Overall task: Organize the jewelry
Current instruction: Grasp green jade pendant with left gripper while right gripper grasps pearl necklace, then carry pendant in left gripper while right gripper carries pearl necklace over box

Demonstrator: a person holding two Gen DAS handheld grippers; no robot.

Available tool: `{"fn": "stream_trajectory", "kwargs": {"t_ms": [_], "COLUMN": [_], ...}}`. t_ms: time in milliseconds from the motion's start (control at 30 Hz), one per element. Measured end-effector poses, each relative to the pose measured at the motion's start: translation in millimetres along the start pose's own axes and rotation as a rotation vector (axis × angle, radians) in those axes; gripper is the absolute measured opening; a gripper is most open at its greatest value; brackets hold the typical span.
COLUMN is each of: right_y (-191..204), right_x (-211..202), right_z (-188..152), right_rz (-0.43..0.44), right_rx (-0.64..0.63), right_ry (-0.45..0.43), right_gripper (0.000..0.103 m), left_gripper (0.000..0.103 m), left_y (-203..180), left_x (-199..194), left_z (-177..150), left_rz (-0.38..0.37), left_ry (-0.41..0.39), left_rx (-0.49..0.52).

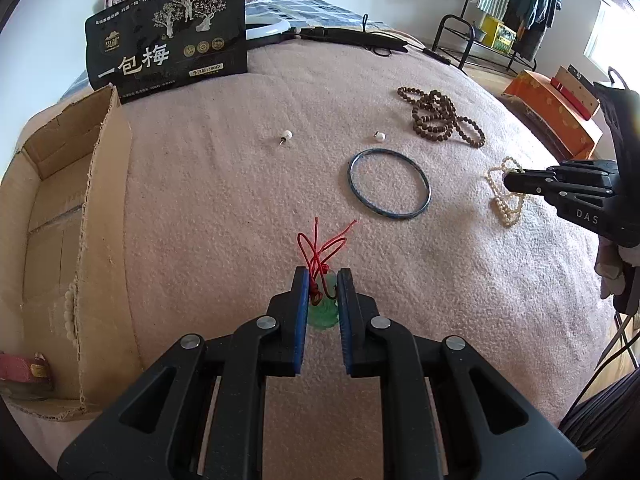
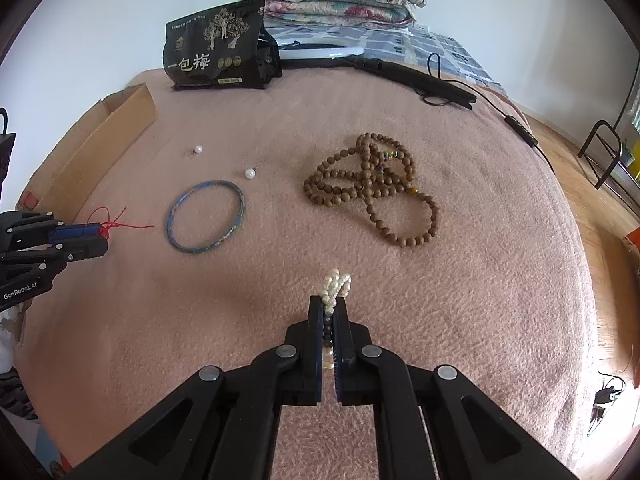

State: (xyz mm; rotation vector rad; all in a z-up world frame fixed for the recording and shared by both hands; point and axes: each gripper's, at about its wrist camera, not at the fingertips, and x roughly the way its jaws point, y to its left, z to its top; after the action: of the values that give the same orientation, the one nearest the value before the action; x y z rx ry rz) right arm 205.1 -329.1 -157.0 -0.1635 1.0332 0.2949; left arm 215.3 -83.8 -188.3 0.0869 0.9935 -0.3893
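Green pendant (image 1: 322, 312): on a red cord (image 1: 326, 246), lying on the pink blanket (image 1: 200, 200) at 6 o'clock in the left wrist view, between the pads of the left gripper (image 1: 323, 280).
Left gripper: jaws narrowed around the pendant; whether the pads actually press it cannot be told.
Pearl strand (image 2: 335, 286): one, at 6 o'clock in the right wrist view.
Right gripper (image 2: 328, 304): clenched on the pearl strand, beads bunched beyond the tips.
Blue bangle (image 1: 390, 184): one, flat, at 1 o'clock from the pendant, apart from everything.
Pearl earrings: two, one (image 1: 286, 135) at 12 o'clock, one (image 1: 379, 135) just beyond the bangle.
Wooden bead necklace (image 2: 372, 184): one, coiled, toward the far right.
Cardboard box (image 1: 60, 220): open, along the blanket's left edge at 9 o'clock.
Black snack bag (image 1: 168, 36): upright at the far edge, 11 o'clock.
Open room: bare blanket between pendant and box wall.
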Motion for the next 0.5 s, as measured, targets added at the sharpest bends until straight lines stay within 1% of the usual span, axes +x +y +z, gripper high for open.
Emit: {"fn": "stream_trajectory", "kwargs": {"t_ms": [200, 500], "right_y": [-1.5, 0.1], "right_x": [-13.2, -45.7], "right_z": [6.1, 22.6], "right_rz": [0.006, 0.024], "right_rx": [0.019, 0.049], "right_ry": [-0.033, -0.119], "right_gripper": [0.001, 0.001], "left_gripper": [0.012, 0.012], "left_y": [1.8, 9.8], "left_x": [-11.7, -35.2], "left_z": [4.0, 11.3], "left_rz": [-0.003, -0.009], "left_ry": [-0.030, -0.081], "left_rx": [-0.011, -0.040]}}
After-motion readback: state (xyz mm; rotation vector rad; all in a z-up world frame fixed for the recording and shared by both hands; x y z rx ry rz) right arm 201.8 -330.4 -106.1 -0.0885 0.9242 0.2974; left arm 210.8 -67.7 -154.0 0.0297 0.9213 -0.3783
